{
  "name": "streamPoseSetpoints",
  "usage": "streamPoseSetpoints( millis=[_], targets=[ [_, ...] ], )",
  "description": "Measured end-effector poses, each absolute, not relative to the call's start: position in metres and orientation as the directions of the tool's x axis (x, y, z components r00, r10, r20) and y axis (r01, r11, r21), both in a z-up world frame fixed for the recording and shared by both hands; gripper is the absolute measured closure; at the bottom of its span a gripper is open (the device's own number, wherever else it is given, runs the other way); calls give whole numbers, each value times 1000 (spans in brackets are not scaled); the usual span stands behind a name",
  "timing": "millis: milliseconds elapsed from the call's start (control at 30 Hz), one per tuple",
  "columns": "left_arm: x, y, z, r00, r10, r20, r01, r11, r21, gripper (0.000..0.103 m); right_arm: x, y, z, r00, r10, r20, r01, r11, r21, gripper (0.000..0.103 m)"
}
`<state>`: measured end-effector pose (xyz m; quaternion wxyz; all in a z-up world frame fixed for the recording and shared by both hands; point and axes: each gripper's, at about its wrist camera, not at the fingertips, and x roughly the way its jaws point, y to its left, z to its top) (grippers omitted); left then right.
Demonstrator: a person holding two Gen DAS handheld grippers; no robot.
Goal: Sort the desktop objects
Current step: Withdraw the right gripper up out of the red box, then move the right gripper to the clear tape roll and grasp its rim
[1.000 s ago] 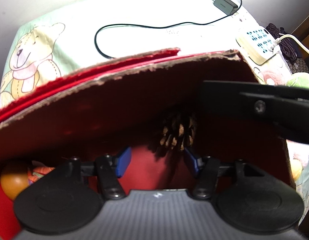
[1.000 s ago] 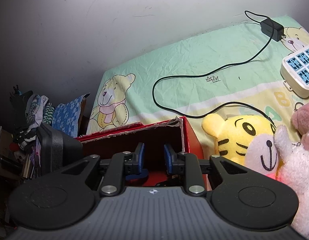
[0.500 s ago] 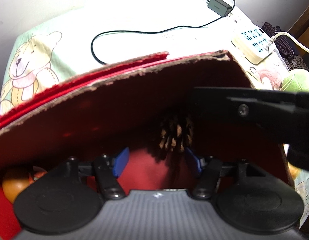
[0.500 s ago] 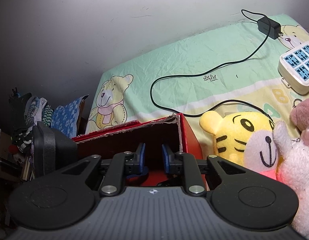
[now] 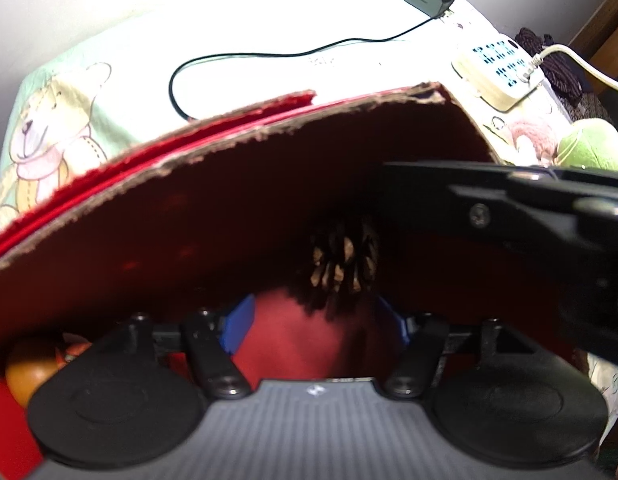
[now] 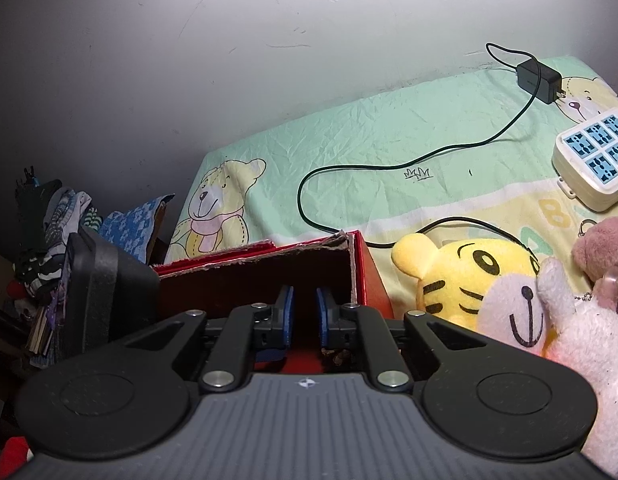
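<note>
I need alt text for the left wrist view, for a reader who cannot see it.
The left gripper, its jaws opening and empty, points down into a red box at a pine cone lying just beyond its fingertips. The right gripper reaches in from the right; an orange ball shows at lower left.

My left claw (image 5: 315, 322) hangs inside the box (image 5: 229, 216), with a pine cone (image 5: 345, 258) ahead of it and an orange (image 5: 29, 372) to its left. Behind the box a cable (image 6: 389, 166) runs across the sheet (image 6: 389, 128) to an adapter (image 6: 539, 78); a power strip (image 6: 593, 160) and plush toys (image 6: 489, 284) lie to the right.
</note>
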<state>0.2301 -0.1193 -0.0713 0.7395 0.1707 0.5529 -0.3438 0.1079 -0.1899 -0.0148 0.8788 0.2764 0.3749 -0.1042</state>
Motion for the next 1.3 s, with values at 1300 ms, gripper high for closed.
streamPoseSetpoints(
  millis=[1300],
  targets=[
    [89, 22, 31, 483, -315, -817, 454, 888, -74, 23, 18, -141, 27, 756, 339, -560, 80, 801, 593, 82]
  ],
)
